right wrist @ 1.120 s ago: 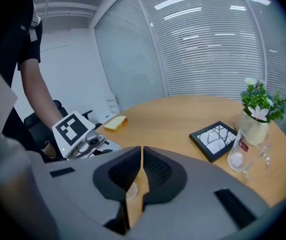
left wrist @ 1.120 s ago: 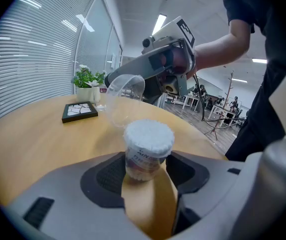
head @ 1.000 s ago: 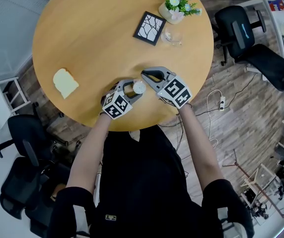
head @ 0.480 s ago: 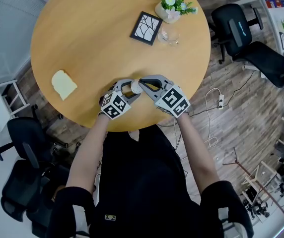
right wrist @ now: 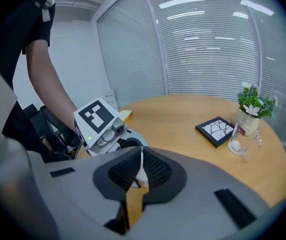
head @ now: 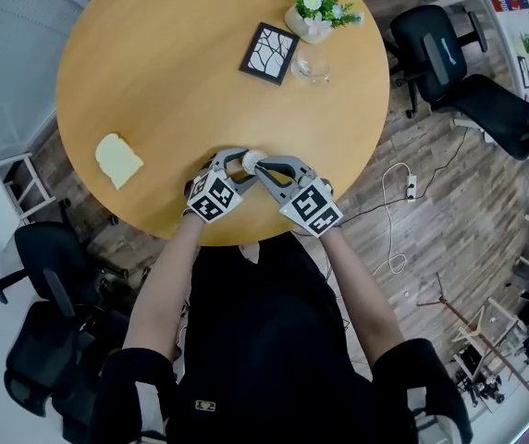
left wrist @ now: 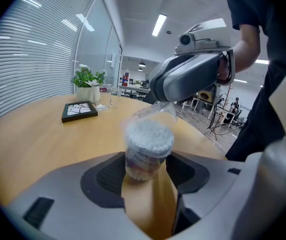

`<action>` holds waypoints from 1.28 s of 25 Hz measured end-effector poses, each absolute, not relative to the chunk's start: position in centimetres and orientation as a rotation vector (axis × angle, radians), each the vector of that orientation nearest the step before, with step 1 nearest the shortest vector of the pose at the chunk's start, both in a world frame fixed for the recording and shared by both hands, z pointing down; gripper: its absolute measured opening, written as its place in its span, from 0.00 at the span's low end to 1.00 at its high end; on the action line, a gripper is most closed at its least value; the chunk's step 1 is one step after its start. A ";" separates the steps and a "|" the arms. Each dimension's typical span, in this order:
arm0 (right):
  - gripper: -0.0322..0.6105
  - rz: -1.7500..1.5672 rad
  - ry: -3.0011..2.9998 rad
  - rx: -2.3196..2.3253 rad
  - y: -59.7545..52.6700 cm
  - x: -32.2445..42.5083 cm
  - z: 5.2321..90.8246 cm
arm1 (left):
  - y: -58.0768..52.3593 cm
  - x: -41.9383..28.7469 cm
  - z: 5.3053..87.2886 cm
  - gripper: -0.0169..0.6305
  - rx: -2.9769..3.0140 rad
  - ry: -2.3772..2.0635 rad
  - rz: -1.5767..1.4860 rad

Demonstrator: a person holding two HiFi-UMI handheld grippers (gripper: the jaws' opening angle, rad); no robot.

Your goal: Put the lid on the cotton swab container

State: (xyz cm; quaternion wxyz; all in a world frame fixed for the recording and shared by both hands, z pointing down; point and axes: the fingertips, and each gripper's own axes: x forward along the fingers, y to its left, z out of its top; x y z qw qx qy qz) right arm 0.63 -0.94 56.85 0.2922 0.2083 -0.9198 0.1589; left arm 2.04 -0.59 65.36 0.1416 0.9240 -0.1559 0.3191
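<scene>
The cotton swab container (left wrist: 148, 146), a clear tub packed with white swabs, stands upright on the round wooden table (head: 153, 72) near its front edge. My left gripper (left wrist: 145, 166) is shut on its lower half, one pad on each side. A thin clear lid (left wrist: 155, 111) hangs tilted just above the tub's open top. It is pinched at its edge by my right gripper (right wrist: 140, 166), whose pads are closed on it. In the head view the two grippers meet tip to tip, left gripper (head: 242, 162) and right gripper (head: 261, 166), with the container (head: 251, 158) between them.
At the table's far side lie a black-framed tile (head: 269, 53), a clear glass (head: 313, 66) and a potted flower (head: 315, 12). A slice of bread (head: 118, 160) lies at the left. Office chairs (head: 449, 54) stand on the floor around the table.
My right gripper has moved left toward the left gripper, bringing the lid from beside the container to just above it. The left gripper and container have stayed put.
</scene>
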 end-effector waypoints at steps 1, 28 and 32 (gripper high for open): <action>0.06 0.415 -2.446 0.567 -0.9 0.7 57.0 | -0.6 2.1 65.4 0.42 2.668 -0.450 0.921; 0.06 0.297 -2.321 0.610 1.0 0.9 59.3 | -0.6 2.1 65.4 0.42 2.678 -0.463 0.930; 0.06 0.245 -2.307 0.605 1.3 0.8 59.7 | -0.5 2.1 65.4 0.42 2.680 -0.466 0.931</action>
